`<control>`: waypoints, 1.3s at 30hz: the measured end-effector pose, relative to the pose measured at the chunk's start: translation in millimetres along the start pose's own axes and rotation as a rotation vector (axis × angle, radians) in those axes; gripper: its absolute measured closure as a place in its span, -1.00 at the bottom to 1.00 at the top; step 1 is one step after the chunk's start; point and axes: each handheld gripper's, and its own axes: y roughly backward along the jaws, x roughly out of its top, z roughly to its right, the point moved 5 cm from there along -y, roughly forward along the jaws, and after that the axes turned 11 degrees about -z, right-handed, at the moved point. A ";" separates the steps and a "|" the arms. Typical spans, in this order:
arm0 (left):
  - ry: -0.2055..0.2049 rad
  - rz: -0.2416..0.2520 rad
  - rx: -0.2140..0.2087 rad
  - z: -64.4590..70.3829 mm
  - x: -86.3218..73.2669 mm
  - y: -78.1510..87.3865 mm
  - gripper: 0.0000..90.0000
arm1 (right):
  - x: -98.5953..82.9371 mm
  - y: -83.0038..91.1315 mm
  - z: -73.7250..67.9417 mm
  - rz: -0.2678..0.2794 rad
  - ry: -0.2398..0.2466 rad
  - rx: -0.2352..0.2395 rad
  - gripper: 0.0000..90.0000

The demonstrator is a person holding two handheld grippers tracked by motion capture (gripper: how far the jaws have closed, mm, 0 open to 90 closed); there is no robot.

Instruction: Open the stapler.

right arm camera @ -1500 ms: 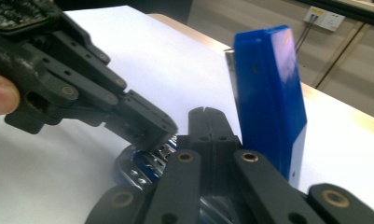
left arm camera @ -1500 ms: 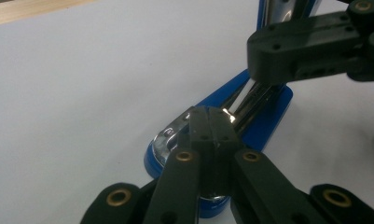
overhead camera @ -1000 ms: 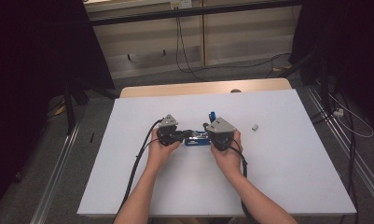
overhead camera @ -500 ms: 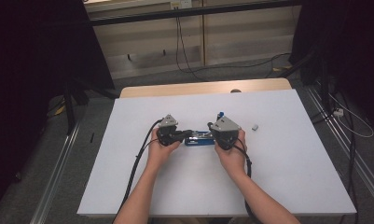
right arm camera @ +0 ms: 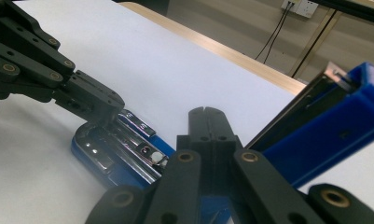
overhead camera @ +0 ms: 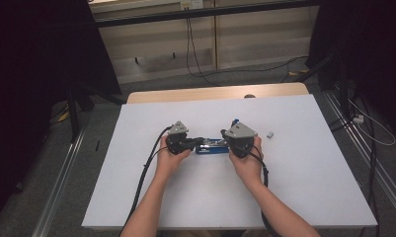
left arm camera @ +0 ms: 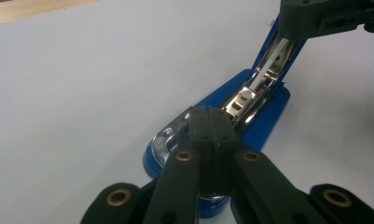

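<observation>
A blue stapler [overhead camera: 211, 147] lies opened on the white table [overhead camera: 309, 187], between the two hands. Its chrome magazine [left arm camera: 250, 93] is exposed, and its blue lid [right arm camera: 324, 126] is swung up at the hinge end. My left gripper [left arm camera: 208, 122] is shut, its tips resting on the chrome front end of the stapler [right arm camera: 128, 122]. My right gripper [right arm camera: 206, 115] is also shut, with nothing between its jaws. It sits over the hinge end, with the raised lid against its side. In the high view the left gripper [overhead camera: 197, 142] and right gripper [overhead camera: 226, 144] face each other over the stapler.
A small grey object [overhead camera: 270, 134] lies on the table to the right of the right hand. A wooden strip [overhead camera: 215, 93] edges the far side of the table. Cables [overhead camera: 141, 177] trail from both grippers toward the near edge.
The right gripper has shifted slightly to the right, along with the raised lid. The left gripper has stayed on the stapler's front end.
</observation>
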 end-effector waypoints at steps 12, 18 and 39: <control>0.012 0.001 -0.009 -0.7 -0.3 0.1 1.00 | -3.0 0.4 4.0 -0.004 -0.026 0.006 1.00; 0.010 0.000 -0.009 -0.5 -0.2 0.1 1.00 | -8.8 0.4 9.4 -0.002 -0.046 0.019 1.00; 0.028 -0.001 -0.012 -0.8 -0.1 0.4 1.00 | -36.8 -5.7 28.4 -0.048 -0.137 0.061 1.00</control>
